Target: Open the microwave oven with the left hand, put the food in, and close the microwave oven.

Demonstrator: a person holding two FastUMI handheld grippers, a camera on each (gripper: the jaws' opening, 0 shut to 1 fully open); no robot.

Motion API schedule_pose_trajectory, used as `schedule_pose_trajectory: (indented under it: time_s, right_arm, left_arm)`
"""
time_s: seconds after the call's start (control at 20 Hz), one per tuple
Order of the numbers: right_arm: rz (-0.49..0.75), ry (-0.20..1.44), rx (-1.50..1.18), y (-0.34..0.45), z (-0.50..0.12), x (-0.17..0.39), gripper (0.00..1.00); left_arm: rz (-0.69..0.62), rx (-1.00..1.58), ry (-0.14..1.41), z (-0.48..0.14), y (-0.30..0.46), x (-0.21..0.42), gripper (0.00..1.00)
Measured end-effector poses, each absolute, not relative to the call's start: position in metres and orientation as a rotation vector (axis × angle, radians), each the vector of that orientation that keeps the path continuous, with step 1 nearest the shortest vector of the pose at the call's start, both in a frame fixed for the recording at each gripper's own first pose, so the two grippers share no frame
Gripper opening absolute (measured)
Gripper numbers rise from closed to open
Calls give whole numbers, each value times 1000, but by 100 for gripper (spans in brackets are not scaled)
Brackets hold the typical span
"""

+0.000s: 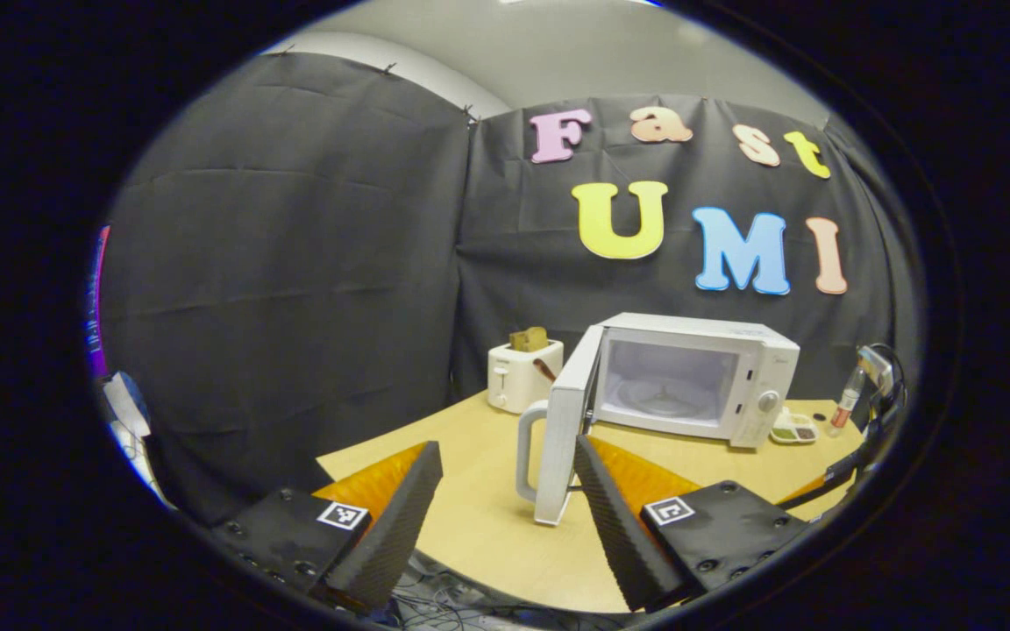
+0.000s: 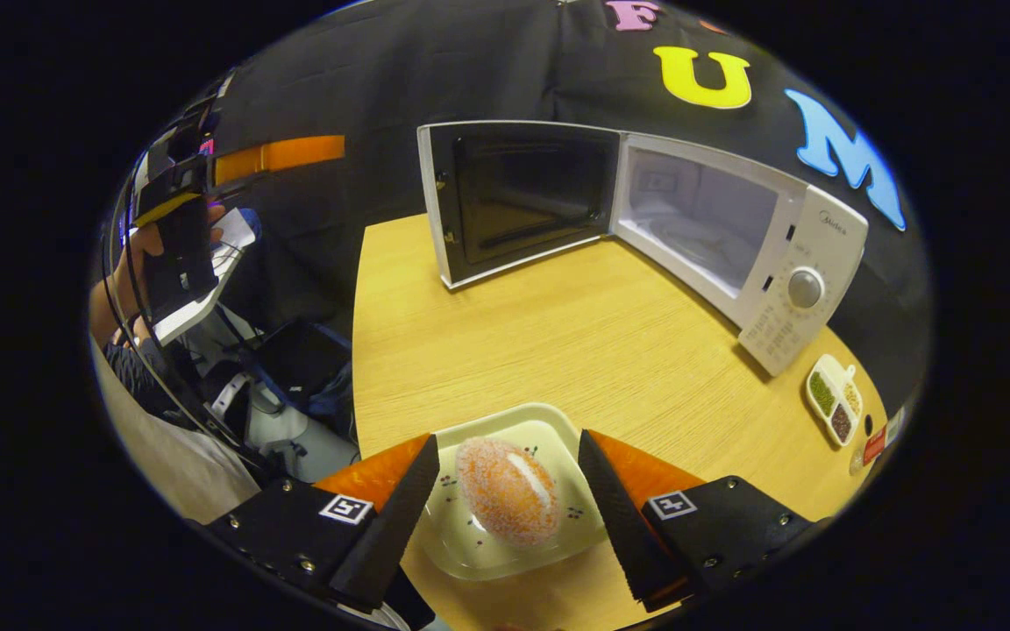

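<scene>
— Where is the food now?

— On the light wooden bench (image 2: 575, 350), at the near edge. It is an oval, sugar-dusted orange bun (image 2: 507, 491) lying on a pale square plate with a raised rim (image 2: 549, 421). The white microwave oven (image 2: 733, 237) stands at the far side, and its white door with the dark window (image 2: 514, 197) is already swung wide open, so the first step looks done.

— How would you take it?

— By the plate, I think, not by the bun. The bun looks soft and would be crushed or lose its coating. The plate looks stiff and rather light, but glazed, so it may slip; I would grip the rim firmly and keep it level, because the bun lies loose and can roll.

— And the claws?

— The right claw (image 2: 505, 499) is wide open. Its fingers stand on each side of the plate, close to the rim, but I cannot tell if they touch it; they do not press on it. The left claw (image 1: 505, 499) is also wide open and holds nothing. It faces the curved white door handle (image 1: 529, 451), away from the bench.
</scene>
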State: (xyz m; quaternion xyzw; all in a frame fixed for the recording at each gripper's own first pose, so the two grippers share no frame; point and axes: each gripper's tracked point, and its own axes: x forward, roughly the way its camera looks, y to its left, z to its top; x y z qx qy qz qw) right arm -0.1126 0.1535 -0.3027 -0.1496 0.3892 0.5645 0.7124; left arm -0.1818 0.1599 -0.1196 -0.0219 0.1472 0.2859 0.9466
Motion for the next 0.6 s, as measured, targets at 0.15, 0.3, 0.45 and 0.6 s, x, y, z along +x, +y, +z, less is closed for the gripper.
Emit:
schedule_pose_trajectory:
  time_s: [0.15, 0.3, 0.45, 0.6]
  right_arm:
    - [1232, 904, -379, 151, -324, -106, 98]
    - [1245, 957, -403, 150, -338, -114, 98]
    - [1257, 981, -432, 152, -343, -120, 87]
    - [1234, 919, -452, 158, -330, -114, 79]
  left_arm:
    - [607, -34, 287, -109, 157, -194, 99]
    - [618, -32, 272, -102, 161, -193, 99]
    - [606, -11, 254, -91, 168, -182, 99]
    - [583, 6, 242, -87, 173, -170, 99]
